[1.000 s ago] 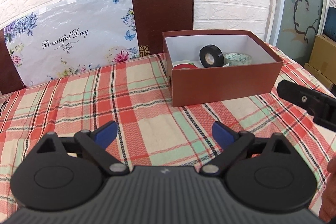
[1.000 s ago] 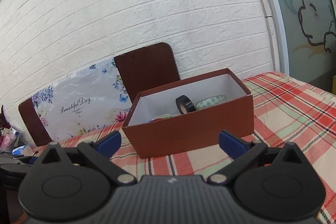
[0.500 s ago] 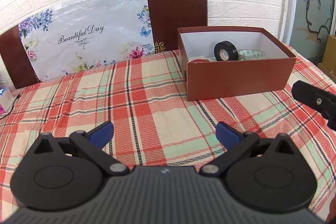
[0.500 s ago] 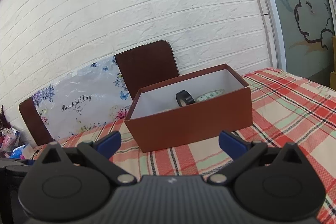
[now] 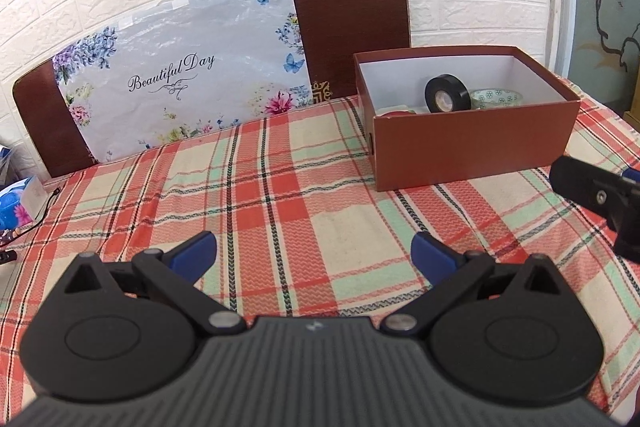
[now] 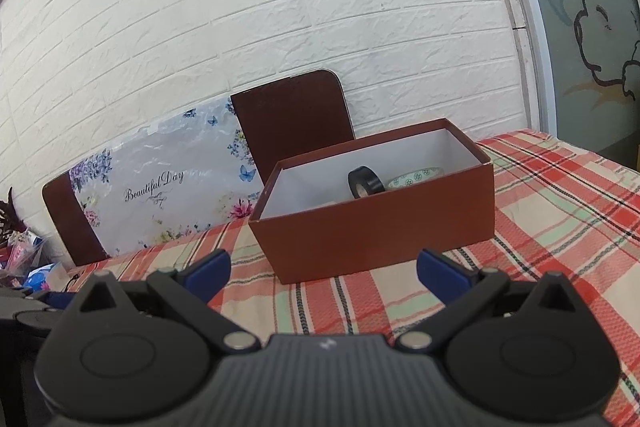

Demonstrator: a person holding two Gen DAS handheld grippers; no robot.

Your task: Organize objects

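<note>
A brown box (image 5: 472, 151) (image 6: 380, 231) with a white inside stands on the plaid tablecloth. In it I see a black tape roll (image 5: 446, 94) (image 6: 366, 182) standing on edge, a patterned small bowl (image 5: 496, 98) (image 6: 416, 174) and a red-topped item (image 5: 396, 114), partly hidden by the front wall. My left gripper (image 5: 314, 253) hovers open over bare cloth, well short of the box and to its left. My right gripper (image 6: 324, 269) is open too, low and just in front of the box, holding nothing. Its black body (image 5: 592, 193) shows at the right edge of the left wrist view.
Two brown chair backs (image 5: 352, 27) (image 6: 292, 123) and a floral "Beautiful Day" sheet (image 5: 180, 75) lean along the white brick wall behind the table. A blue-and-white carton (image 5: 18, 203) and a thin cable (image 5: 48, 211) lie at the table's left edge.
Both grippers have drawn back from the box, which looks smaller and farther away now. Both stay open and empty. The box's contents have not moved.
</note>
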